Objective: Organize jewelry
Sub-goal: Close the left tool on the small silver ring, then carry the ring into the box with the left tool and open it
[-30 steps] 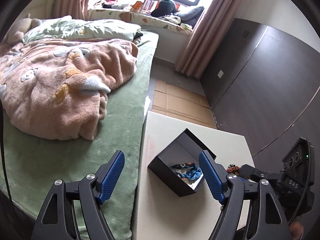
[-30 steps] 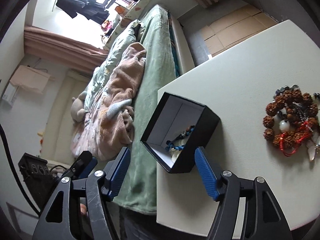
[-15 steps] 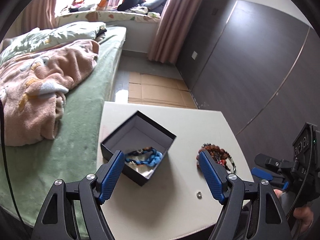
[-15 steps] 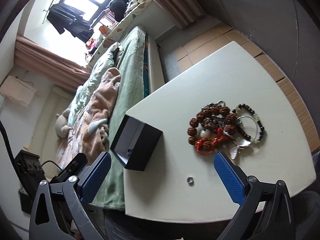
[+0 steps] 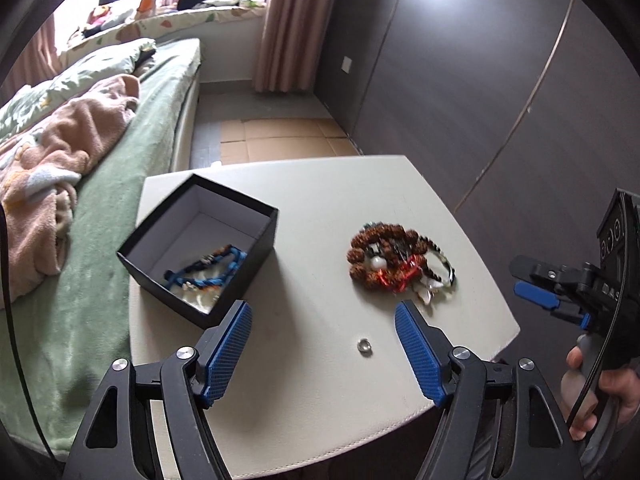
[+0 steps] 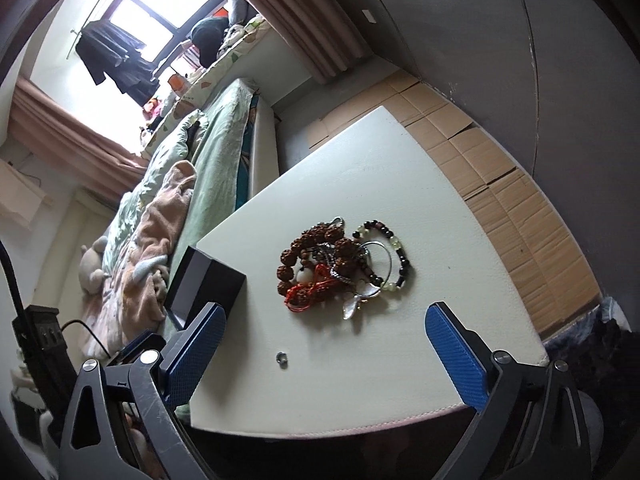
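So far only a blue braided bracelet (image 5: 208, 270) sits in the black box (image 5: 200, 256) near the table's (image 5: 320, 400) bed-side edge. The tangled jewelry pile (image 6: 344, 270) lies apart mid-table, a small ring (image 6: 281, 357) nearer me. My left gripper (image 5: 323, 354) and right gripper (image 6: 324, 354) hover spread, holding nothing. I reckon most sorting's left.

You've got a white table (image 5: 320, 408) beside a bed w/ green sheet (image 5: 104, 280) and pink blanket (image 5: 60, 148). Flattened cardboard (image 6: 500, 168) on floor, pink curtain (image 5: 280, 20), dark wardrobe (image 5: 500, 60) behind.
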